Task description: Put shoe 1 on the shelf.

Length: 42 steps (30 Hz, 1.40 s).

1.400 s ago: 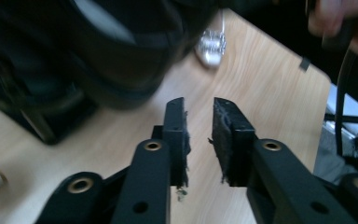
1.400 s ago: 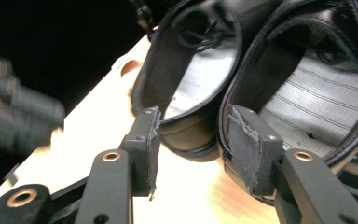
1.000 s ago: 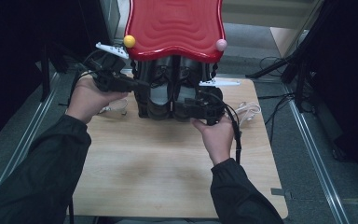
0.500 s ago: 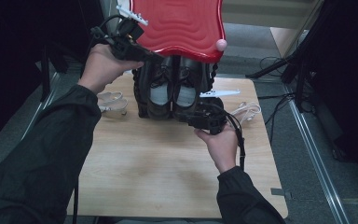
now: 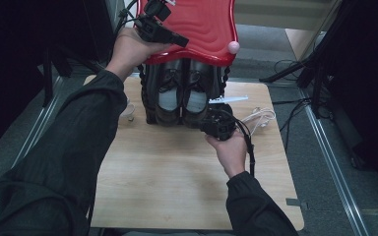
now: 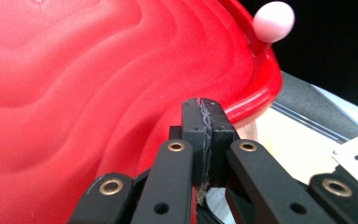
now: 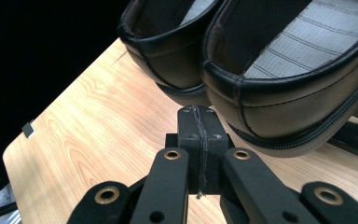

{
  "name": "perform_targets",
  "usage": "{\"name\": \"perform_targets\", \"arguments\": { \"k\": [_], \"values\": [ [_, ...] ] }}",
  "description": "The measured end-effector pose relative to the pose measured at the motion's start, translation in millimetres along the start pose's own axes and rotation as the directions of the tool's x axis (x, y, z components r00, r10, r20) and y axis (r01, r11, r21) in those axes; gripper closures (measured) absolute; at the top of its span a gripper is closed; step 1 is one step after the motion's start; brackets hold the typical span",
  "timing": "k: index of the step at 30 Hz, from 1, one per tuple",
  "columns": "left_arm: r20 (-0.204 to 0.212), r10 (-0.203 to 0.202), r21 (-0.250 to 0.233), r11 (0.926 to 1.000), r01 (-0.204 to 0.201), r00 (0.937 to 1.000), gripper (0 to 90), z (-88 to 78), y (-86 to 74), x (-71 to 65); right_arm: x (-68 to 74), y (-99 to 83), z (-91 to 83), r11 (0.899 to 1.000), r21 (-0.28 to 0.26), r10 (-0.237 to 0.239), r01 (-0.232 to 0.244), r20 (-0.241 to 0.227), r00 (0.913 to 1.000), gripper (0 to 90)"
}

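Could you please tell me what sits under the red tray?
A pair of black shoes sits under the red tray, heels toward the person; the tray covers their toes and the rack's upper part.

A white cord (image 5: pixel 258 117) lies in loops on the wooden table (image 5: pixel 177 177), near its right edge. A thin white strip (image 5: pixel 229 99) lies close by. Grey floor (image 5: pixel 325 162) runs around the table.

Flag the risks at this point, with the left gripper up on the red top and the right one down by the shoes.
1. The left gripper is shut with nothing between its jaws, lying on the wavy red top; pressing there could tip the shoe rack.
2. The right gripper, shut and empty too, sits against the heel of the black shoes, which overhang the table; a nudge might slide one off.
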<state>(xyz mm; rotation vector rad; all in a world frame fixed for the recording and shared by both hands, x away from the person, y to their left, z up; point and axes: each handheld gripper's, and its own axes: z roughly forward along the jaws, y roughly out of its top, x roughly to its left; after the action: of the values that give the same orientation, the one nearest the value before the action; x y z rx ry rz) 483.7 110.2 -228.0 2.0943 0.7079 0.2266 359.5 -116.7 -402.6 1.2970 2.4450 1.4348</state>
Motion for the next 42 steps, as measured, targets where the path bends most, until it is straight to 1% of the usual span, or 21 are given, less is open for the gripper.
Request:
{"name": "perform_targets", "arguments": {
  "k": [2, 3, 5, 8, 11, 13, 17, 20, 22, 25, 28, 31, 34, 39, 42],
  "values": [
    [-0.005, -0.004, 0.0, 1.0, 0.004, 1.0, 90.0, 3.0, -0.2, 2.6, -3.3, 0.5, 3.1, 1.0, 0.002, 0.008, -0.008, 0.002, 1.0, 90.0],
    [0.001, -0.011, 0.001, 0.9999, 0.011, 0.9999, 90.0, 4.2, -0.2, 4.3, -5.0, 0.8, 4.4, 1.0, 0.001, 0.012, -0.012, 0.003, 0.9999, 90.0],
    [0.007, -0.014, 0.005, 0.9999, 0.014, 0.9999, 90.0, 5.9, 0.2, 6.1, -7.1, 1.3, 6.4, 1.0, 0.0, 0.023, -0.023, -0.016, 0.9996, 90.0],
    [0.007, -0.017, 0.008, 0.9998, 0.017, 0.9998, 90.0, 8.3, 1.6, 5.1, -6.7, 2.0, 7.2, 1.0, 0.005, 0.012, -0.012, -0.011, 0.9999, 90.0],
    [0.007, -0.025, 0.009, 0.9997, 0.025, 0.9997, 90.0, 8.5, 1.2, 5.8, -8.6, 3.8, 7.0, 1.0, 0.007, 0.019, -0.019, -0.02, 0.9996, 90.0],
    [-0.007, -0.028, 0.012, 0.9995, 0.028, 0.9996, 90.0, 8.5, 0.9, 5.8, -9.3, 5.3, 6.2, 1.0, 0.014, 0.023, -0.023, -0.02, 0.9995, 90.0],
    [0.0, -0.036, 0.014, 0.9993, 0.036, 0.9994, 90.0, 7.9, 0.8, 6.8, -10.1, 6.9, 5.5, 1.0, 0.015, 0.027, -0.027, -0.02, 0.9994, 90.0],
    [0.001, -0.037, 0.016, 0.9992, 0.037, 0.9993, 90.0, 7.6, 0.8, 6.9, -12.2, 10.1, 3.1, 0.999, -0.005, 0.037, -0.037, -0.002, 0.9993, 90.0],
    [0.002, -0.041, 0.014, 0.9991, 0.041, 0.9991, 90.0, 7.9, 0.7, 7.0, -15.0, 13.3, 2.1, 0.999, -0.006, 0.046, -0.046, -0.002, 0.999, 90.0],
    [0.002, -0.044, 0.013, 0.999, 0.043, 0.9991, 90.0, 7.8, 0.6, 7.1, -15.8, 16.6, 2.6, 0.999, 0.001, 0.034, -0.034, 0.013, 0.9993, 90.0],
    [0.003, -0.045, 0.012, 0.9989, 0.045, 0.999, 90.0, 7.5, 0.2, 7.2, -19.4, 18.8, 1.1, 0.999, -0.011, 0.037, -0.036, 0.027, 0.999, 90.0],
    [0.007, -0.046, 0.016, 0.9988, 0.046, 0.9989, 90.0, 7.4, 0.3, 7.8, -25.1, 21.7, -1.2, 0.998, -0.024, 0.054, -0.053, 0.041, 0.9977, 90.0],
    [0.005, -0.05, 0.015, 0.9986, 0.05, 0.9987, 90.0, 7.5, 0.3, 7.7, -28.6, 25.8, -2.5, 0.998, -0.026, 0.057, -0.055, 0.063, 0.9964, 90.0],
    [0.004, -0.054, 0.016, 0.9984, 0.054, 0.9986, 90.0, 7.6, 0.2, 8.0, -36.3, 32.0, -4.0, 0.996, -0.059, 0.067, -0.061, 0.103, 0.9924, 90.0],
    [0.001, -0.056, 0.017, 0.9983, 0.056, 0.9985, 90.0, 7.9, 0.4, 7.9, -39.7, 37.2, -2.9, 0.996, -0.059, 0.08, -0.074, 0.101, 0.9917, 90.0]
  ]
}}
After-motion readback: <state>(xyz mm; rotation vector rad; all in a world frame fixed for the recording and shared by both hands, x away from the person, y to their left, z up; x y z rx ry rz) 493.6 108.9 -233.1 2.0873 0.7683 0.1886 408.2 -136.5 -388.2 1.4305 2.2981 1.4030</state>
